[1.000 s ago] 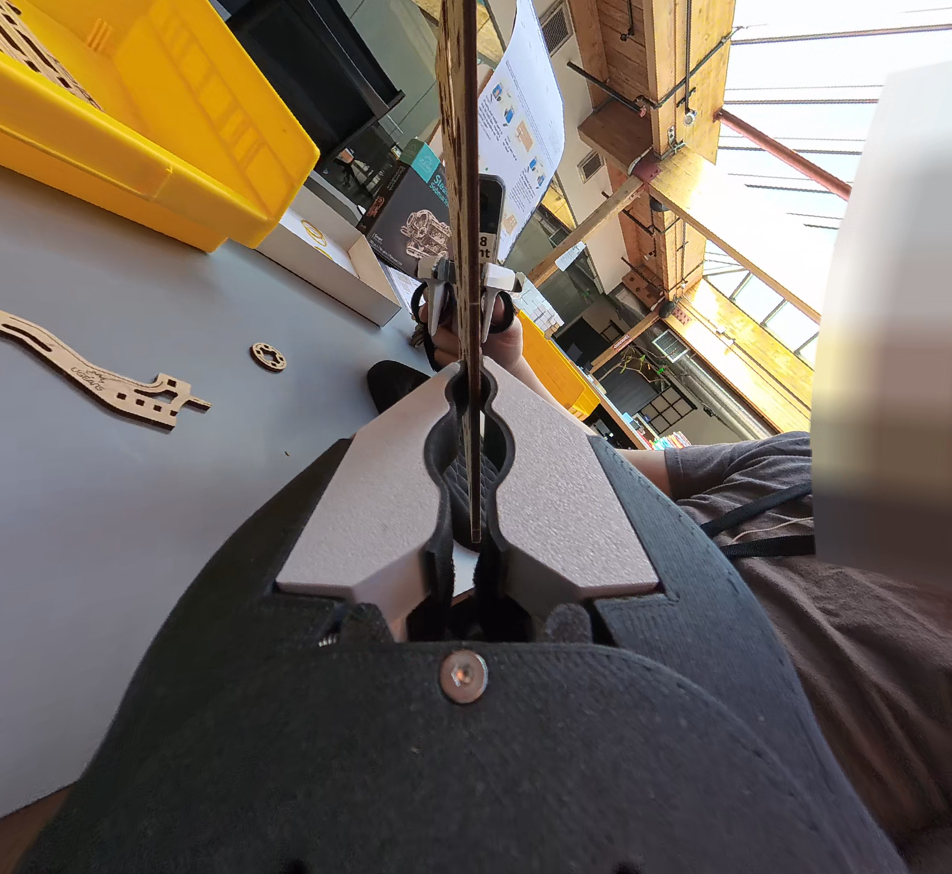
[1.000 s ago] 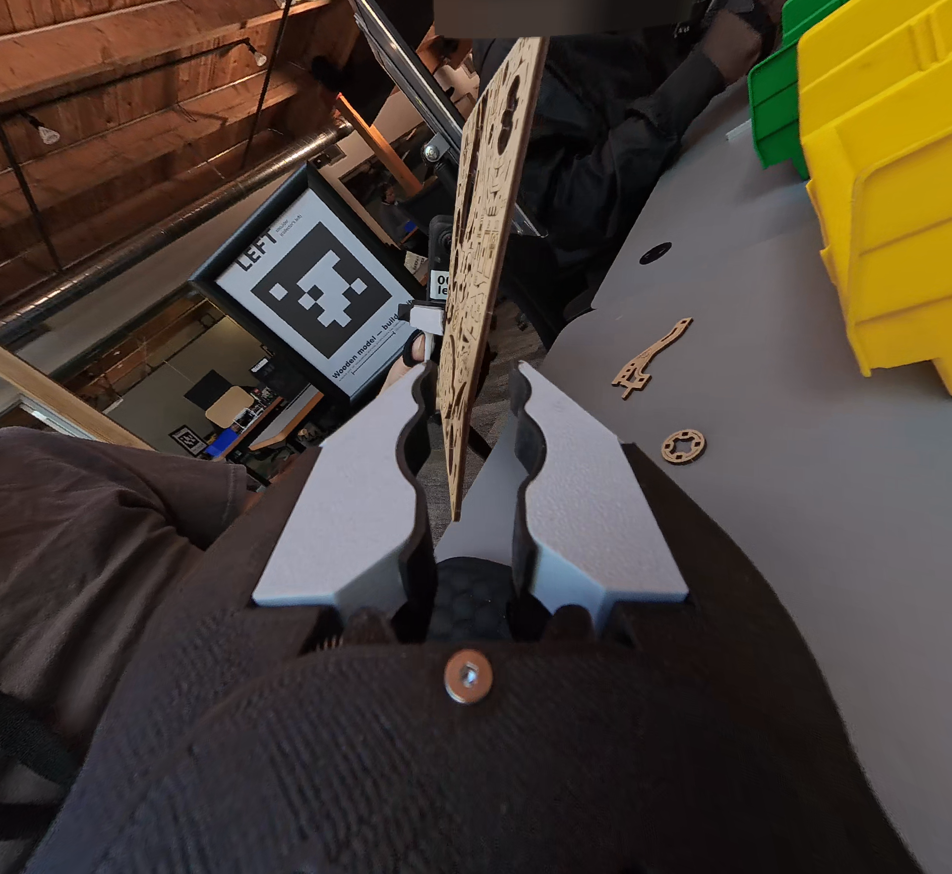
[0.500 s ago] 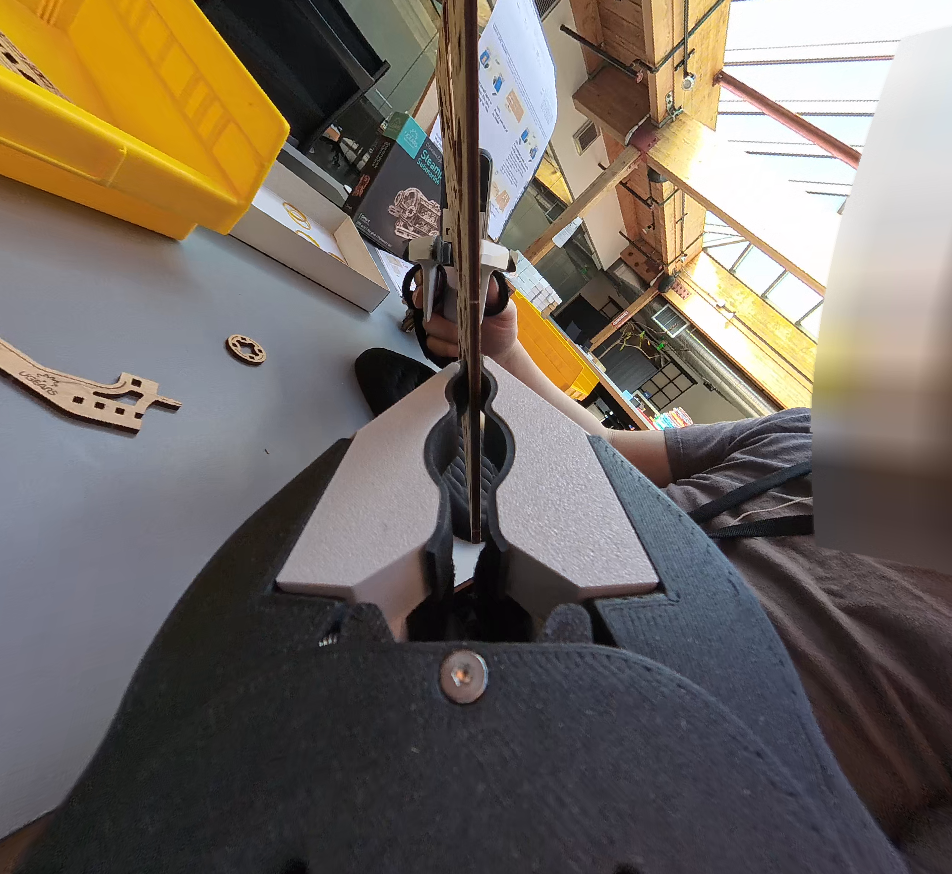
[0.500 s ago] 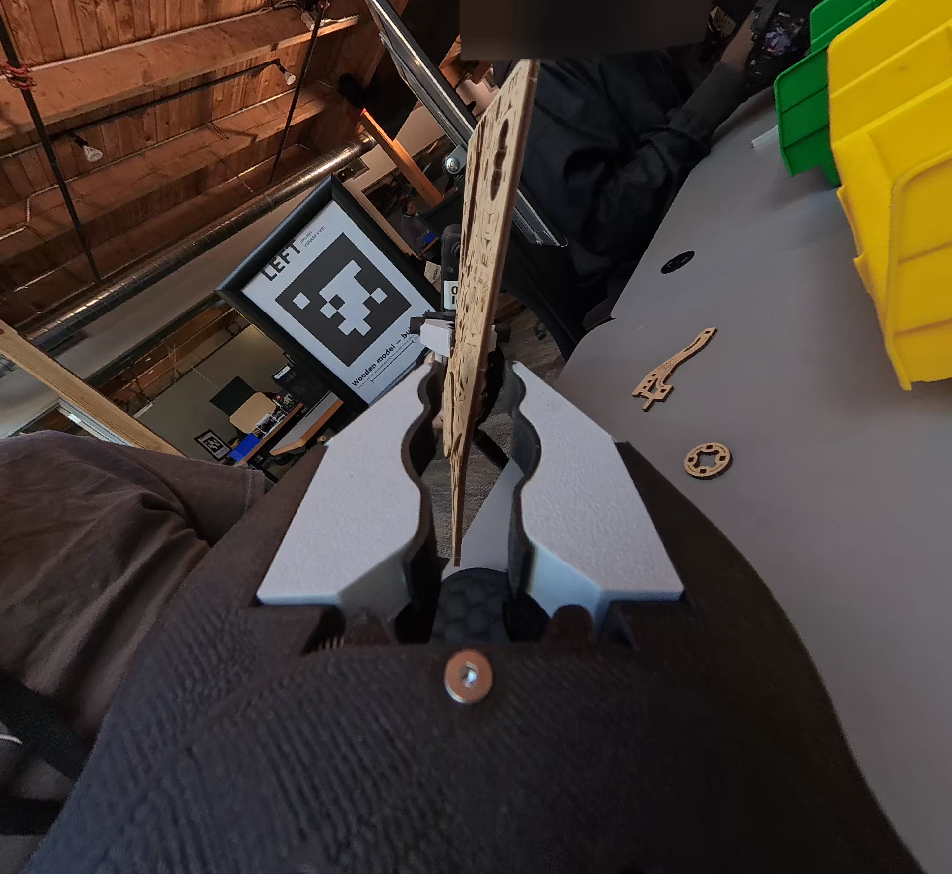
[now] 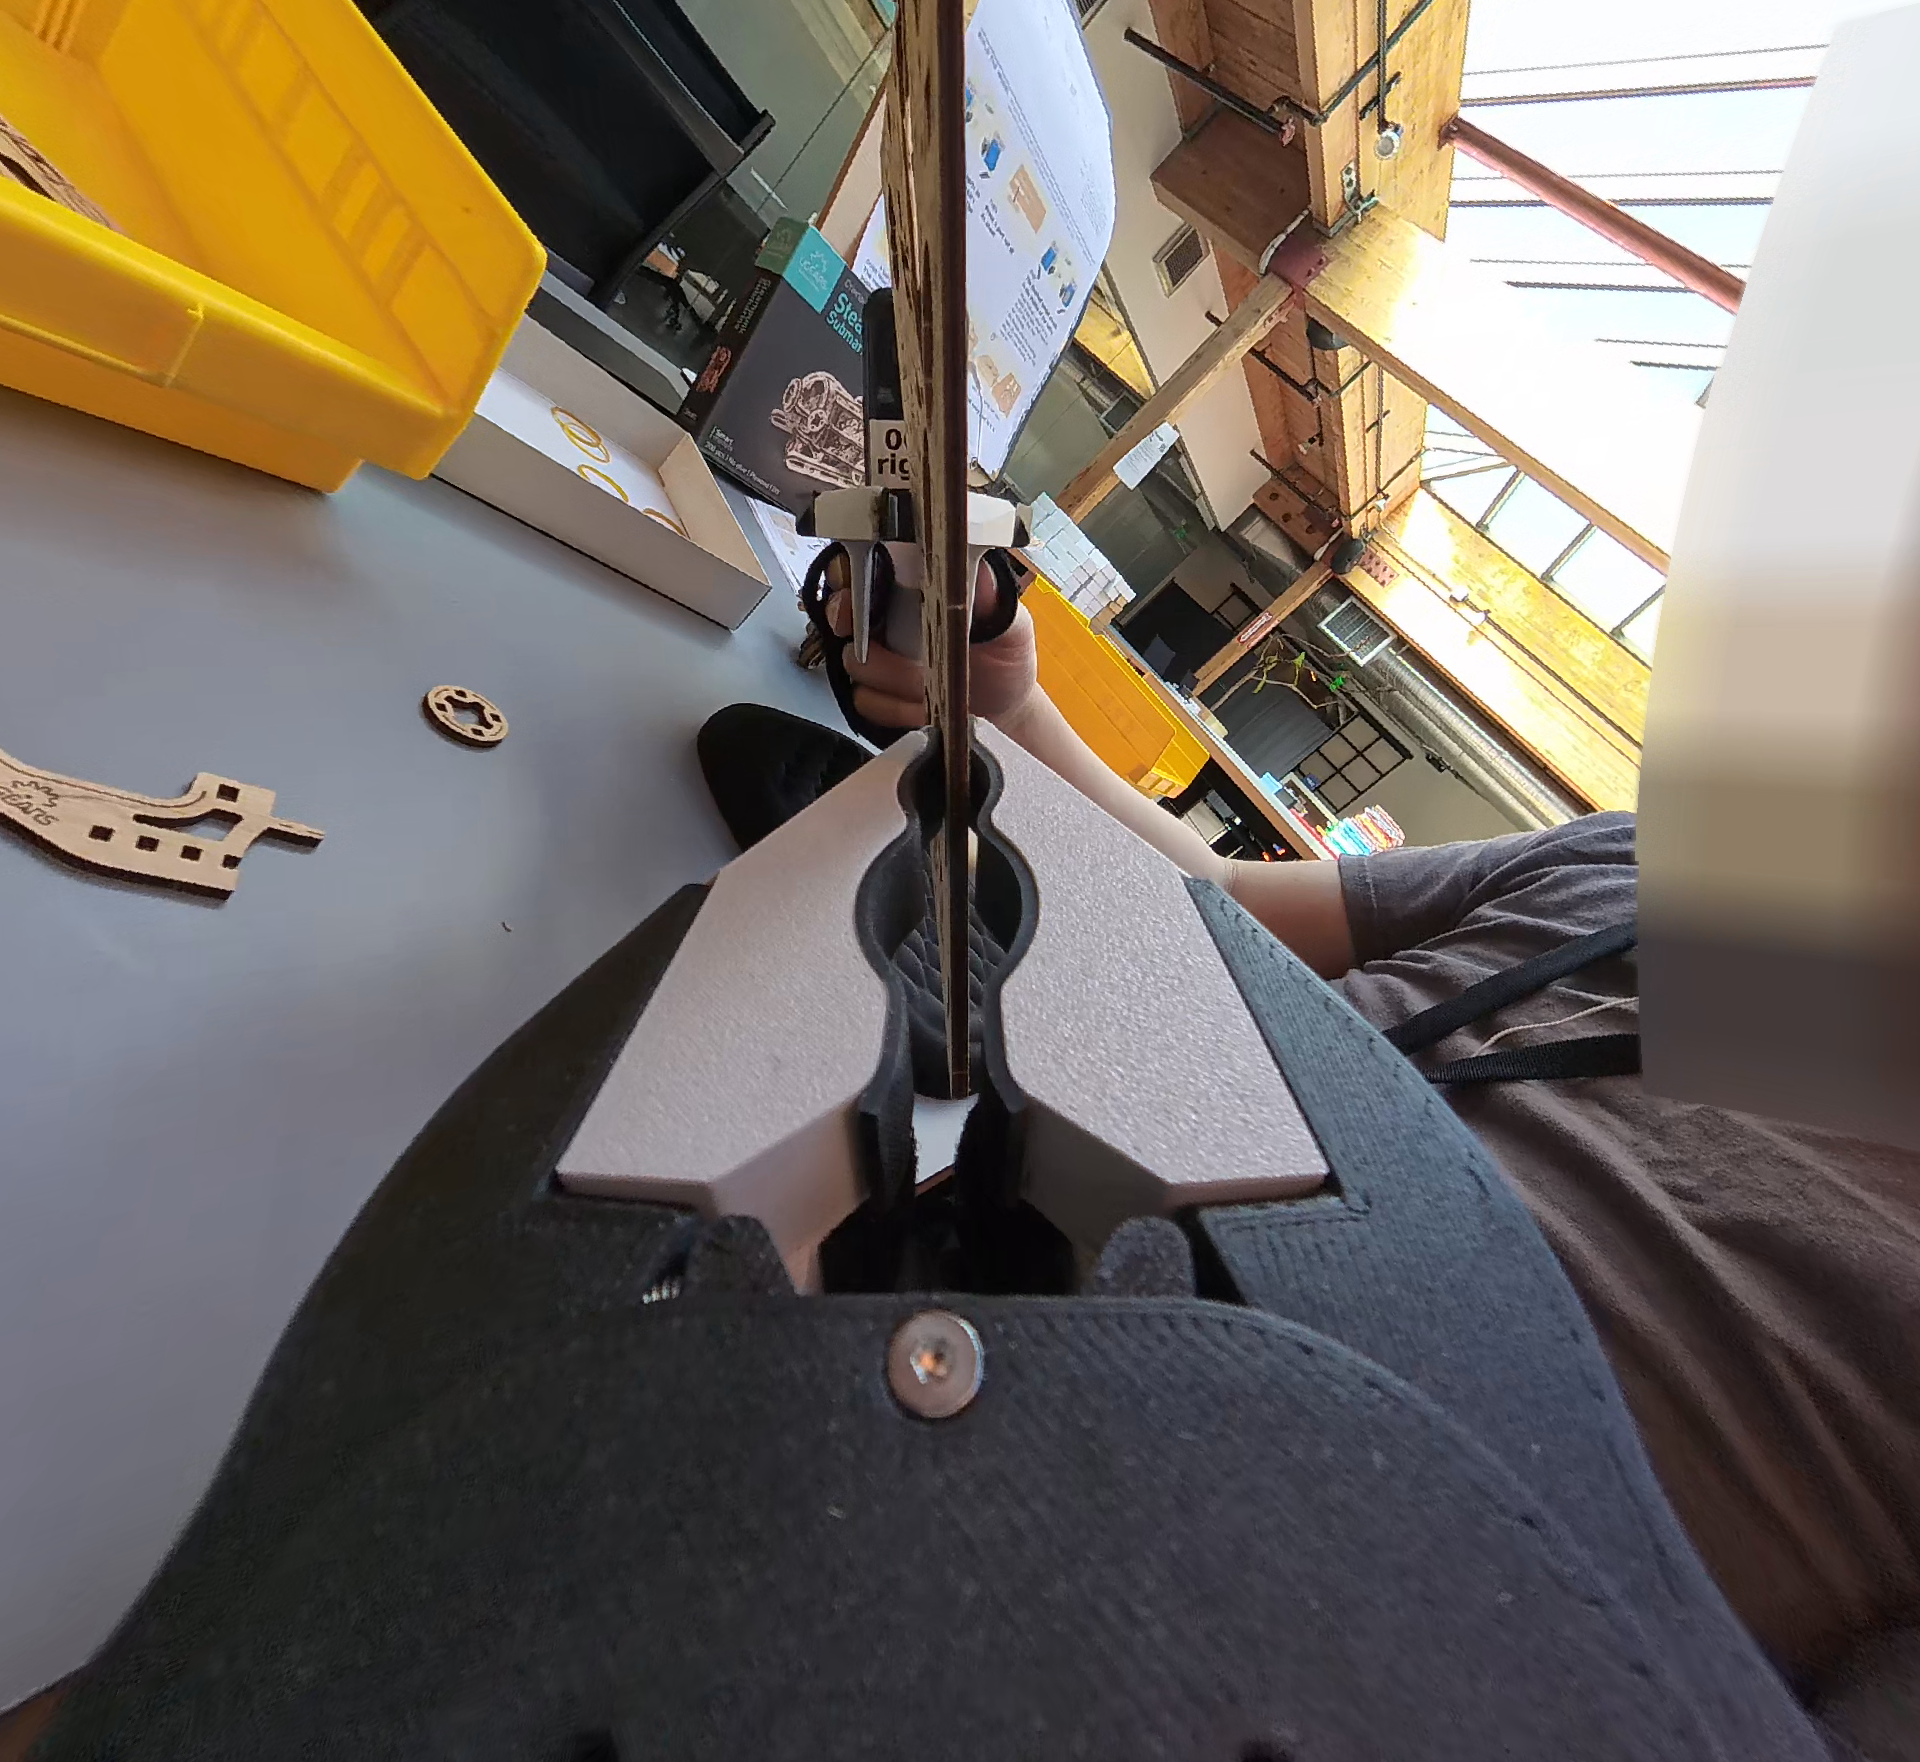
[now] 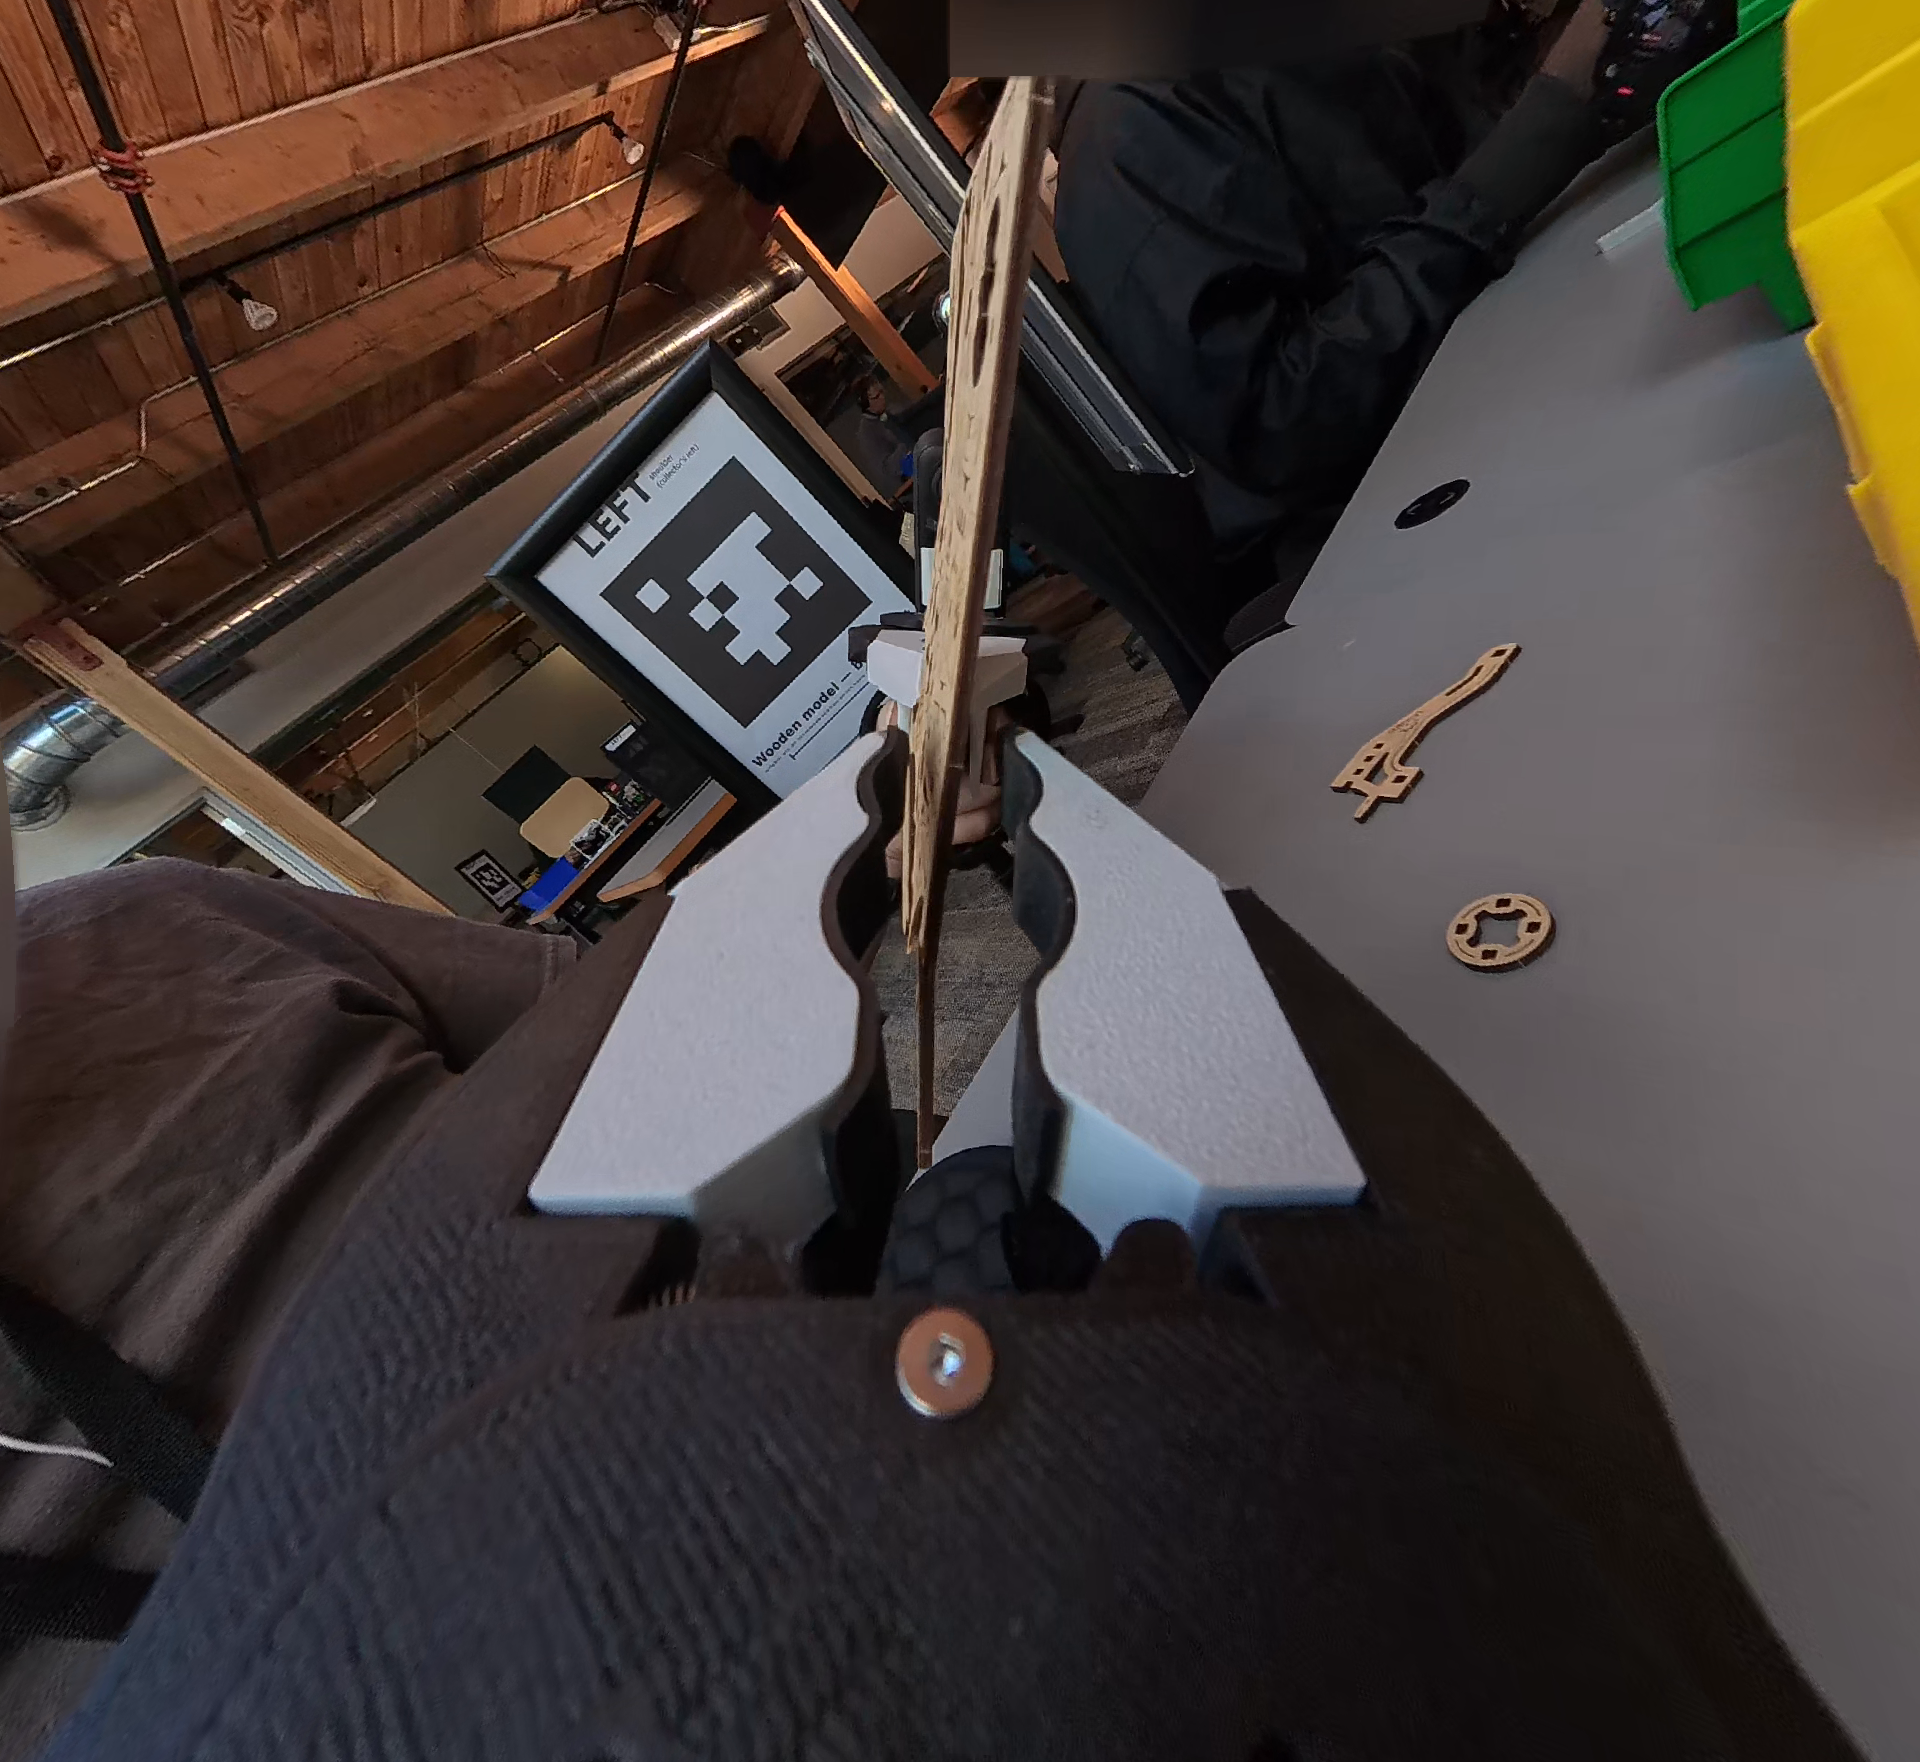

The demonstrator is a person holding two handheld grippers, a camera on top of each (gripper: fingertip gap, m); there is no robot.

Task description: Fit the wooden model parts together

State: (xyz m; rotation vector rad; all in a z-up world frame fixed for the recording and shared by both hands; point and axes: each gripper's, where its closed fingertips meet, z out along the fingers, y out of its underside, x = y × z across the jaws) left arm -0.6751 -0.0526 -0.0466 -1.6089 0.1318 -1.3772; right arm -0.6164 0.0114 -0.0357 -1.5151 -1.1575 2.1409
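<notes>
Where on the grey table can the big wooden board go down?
Bare grey table lies nearer than the small wooden ring and the long flat piece. It is crowded by the yellow bin and the shallow white box.

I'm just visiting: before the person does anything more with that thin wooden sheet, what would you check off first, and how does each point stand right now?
1. Left tool shut on the wooden sheet: ok.
2. Right tool gripping the sheet: not ok, fingers stand apart with gaps.
3. Sheet runs between the right tool's fingers: ok.
4. Small ring part and long curved part lie loose on the grey table: ok.
5. Which piece gets pressed out next: cannot tell.
</notes>
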